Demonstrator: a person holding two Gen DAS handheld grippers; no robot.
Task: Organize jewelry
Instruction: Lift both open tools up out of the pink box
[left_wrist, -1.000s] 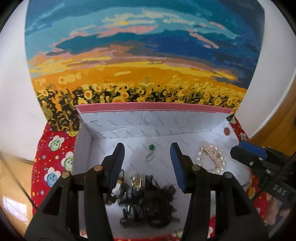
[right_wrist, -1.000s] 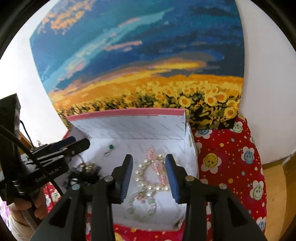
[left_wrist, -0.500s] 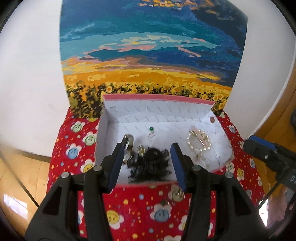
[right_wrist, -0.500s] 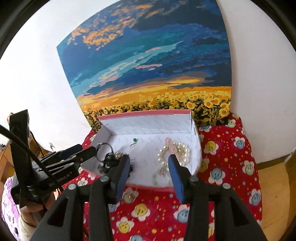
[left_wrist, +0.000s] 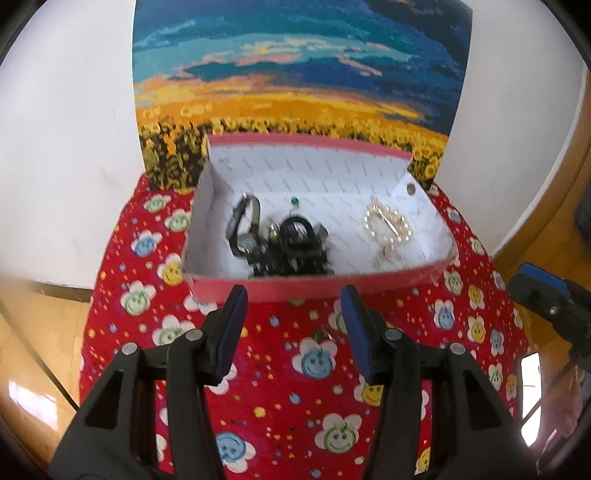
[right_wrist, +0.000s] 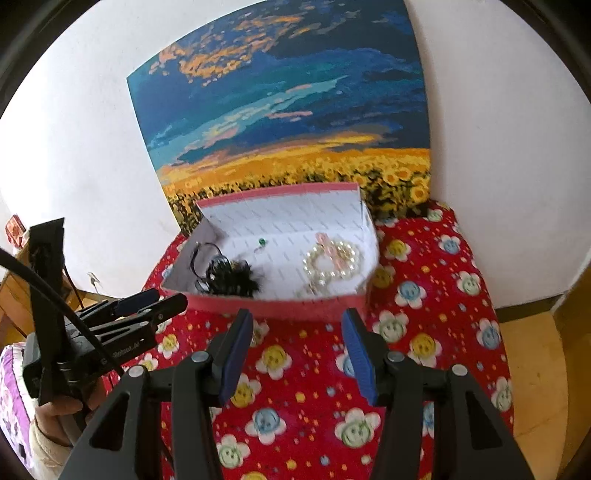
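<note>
A pearl bracelet (left_wrist: 386, 229), a dark tangle of watches (left_wrist: 280, 243) and a green earring (left_wrist: 294, 201) are lying inside the pink box (left_wrist: 317, 288) on the red flowered cloth (left_wrist: 288, 387). Both the left tool (left_wrist: 293, 325) and right tool (right_wrist: 295, 347) are hovering wide and empty-handed just before it.

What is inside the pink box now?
The pink box holds a wristwatch, a dark tangle, a green earring and a pearl bracelet. What lies under the tangle is hidden.
</note>
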